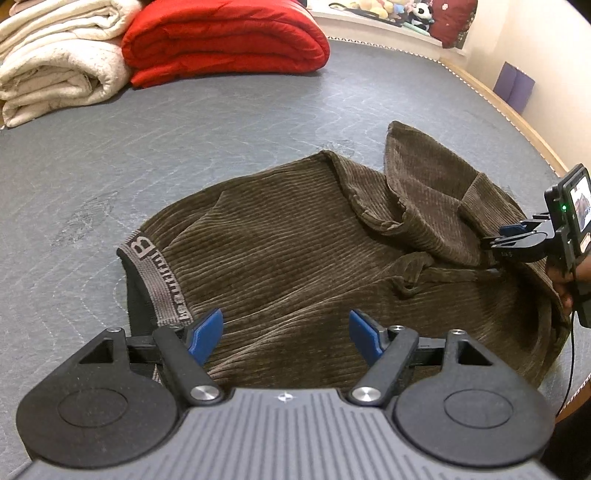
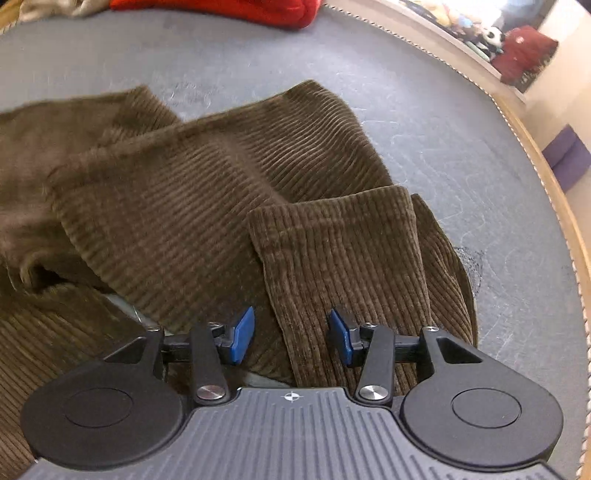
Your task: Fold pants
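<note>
Brown corduroy pants [image 1: 295, 251] lie crumpled on a grey quilted mattress [image 1: 184, 147]. Their grey lettered waistband [image 1: 155, 273] is at the left, and the legs are bunched up at the right. My left gripper [image 1: 286, 338] is open just above the waist part, next to the waistband. My right gripper [image 2: 291, 336] is open over a folded-back leg cuff [image 2: 340, 243], with cloth lying under the gap between its blue pads. The right gripper also shows in the left wrist view [image 1: 517, 240] at the right edge, over the bunched legs.
A folded red quilt [image 1: 225, 40] and folded cream blankets [image 1: 55, 62] lie at the far left of the mattress. The wooden bed edge [image 1: 517, 118] runs along the right. A shelf with soft toys [image 1: 391, 11] is behind it. A purple box [image 1: 513, 85] stands by the wall.
</note>
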{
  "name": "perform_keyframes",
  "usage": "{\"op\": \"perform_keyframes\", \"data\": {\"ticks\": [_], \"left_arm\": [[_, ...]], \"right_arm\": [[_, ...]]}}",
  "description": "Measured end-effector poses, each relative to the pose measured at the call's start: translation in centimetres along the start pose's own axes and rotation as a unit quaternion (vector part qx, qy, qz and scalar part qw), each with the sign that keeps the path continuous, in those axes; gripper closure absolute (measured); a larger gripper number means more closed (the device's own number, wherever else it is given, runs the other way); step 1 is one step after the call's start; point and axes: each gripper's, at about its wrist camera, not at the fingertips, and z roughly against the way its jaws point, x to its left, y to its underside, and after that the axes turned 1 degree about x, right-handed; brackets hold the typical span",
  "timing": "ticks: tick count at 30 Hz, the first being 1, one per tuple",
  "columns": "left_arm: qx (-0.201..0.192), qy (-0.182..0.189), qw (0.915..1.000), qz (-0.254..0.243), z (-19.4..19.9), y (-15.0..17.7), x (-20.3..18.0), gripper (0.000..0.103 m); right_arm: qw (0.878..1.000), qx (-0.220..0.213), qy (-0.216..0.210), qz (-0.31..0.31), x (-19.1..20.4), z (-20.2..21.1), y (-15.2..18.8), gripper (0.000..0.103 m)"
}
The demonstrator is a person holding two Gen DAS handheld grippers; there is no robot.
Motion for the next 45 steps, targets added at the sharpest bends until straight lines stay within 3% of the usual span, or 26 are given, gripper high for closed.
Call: {"op": "perform_keyframes", "data": {"ticks": [2,4,11,17,25,30,35,39,42,45], "left_arm": [[-0.001,-0.004,1.0,0.002,0.2,0.1,0.4,0.023],[-0.002,-0.007,1.0,0.006,0.4,0.2,0.9,0.023],[-0.006,-0.014,0.9998,0.012,1.0,0.5,1.6,0.023],[-0.005,-0.016,0.9999,0.001,1.1,0.8,0.7,0.023],[-0.003,-0.014,0.9996,-0.025,0.5,1.0,-1.0,0.023],[-0.002,-0.011,0.9993,-0.035,0.1,0.8,-1.7,0.023],[0.001,-0.007,0.9992,-0.038,-0.2,0.6,-2.2,0.023],[0.002,-0.003,0.9989,-0.047,-0.4,0.6,-2.8,0.023],[0.004,-0.004,0.9987,-0.052,-0.6,0.6,-3.1,0.023],[0.006,-0.006,0.9985,-0.054,-0.9,0.6,-3.4,0.023]], "right_arm": [[1.0,-0.001,0.0,-0.016,-0.7,0.3,0.0,0.095],[0.999,-0.011,-0.012,-0.041,-1.6,0.9,0.1,0.096],[0.995,-0.071,0.007,-0.071,-4.5,5.2,1.6,0.097],[0.982,-0.101,0.013,-0.16,-10.3,8.9,5.5,0.097],[0.962,-0.095,0.051,-0.25,-17.5,11.5,13.7,0.1],[0.951,-0.06,0.084,-0.291,-21.2,11.5,18.8,0.1],[0.923,0.046,0.121,-0.361,-24.8,9.7,24.1,0.101],[0.878,0.124,0.126,-0.444,-27.3,8.2,28.5,0.103],[0.852,0.146,0.125,-0.487,-28.3,8.0,30.6,0.103],[0.835,0.13,0.115,-0.523,-28.9,8.3,31.9,0.103]]}}
